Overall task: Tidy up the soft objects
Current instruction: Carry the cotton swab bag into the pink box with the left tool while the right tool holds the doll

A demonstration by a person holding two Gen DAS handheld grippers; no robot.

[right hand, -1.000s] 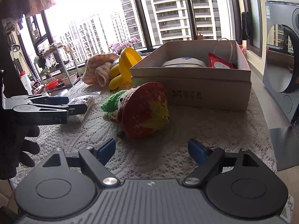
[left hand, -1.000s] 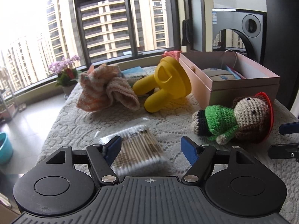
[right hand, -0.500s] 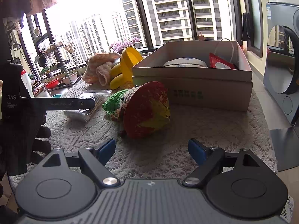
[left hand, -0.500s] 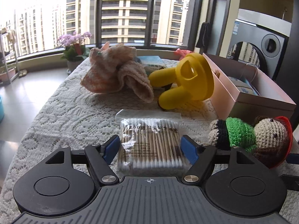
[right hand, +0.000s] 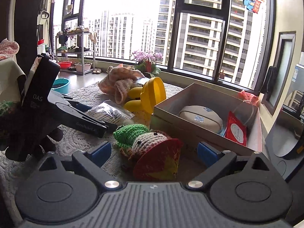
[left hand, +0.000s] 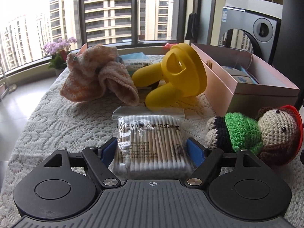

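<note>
The open pink cardboard box (left hand: 247,83) sits on the white lace-covered table (left hand: 57,117) at about two o'clock in the left wrist view. Inside it I can see a round white pouch (right hand: 201,117) and a small red packet (right hand: 236,131), so a little tidying looks done. Much is left, I think. The crumpled peach knitted cloth (left hand: 96,81) lies at eleven o'clock, and the big yellow plastic toy (left hand: 174,77) lies at twelve o'clock, just beside the box. The crochet doll with a green sweater and red hat (left hand: 254,134) lies on the table at three o'clock, near the box's front wall. The clear bag of cotton swabs (left hand: 152,144) lies right in the middle. The left gripper (left hand: 152,151) is wide, and its jaws have just been opening more. The swab bag sits between its blue pads (left hand: 193,152), very close to them, but they do not seem to squeeze it yet. The right gripper (right hand: 153,152) is wide too, and its jaws have just been opening. The doll lies between them, and they are apart from it. Neither gripper holds anything. In the right wrist view, the left gripper shows at nine o'clock, held by a hand in a dark glove (right hand: 22,133).
</note>
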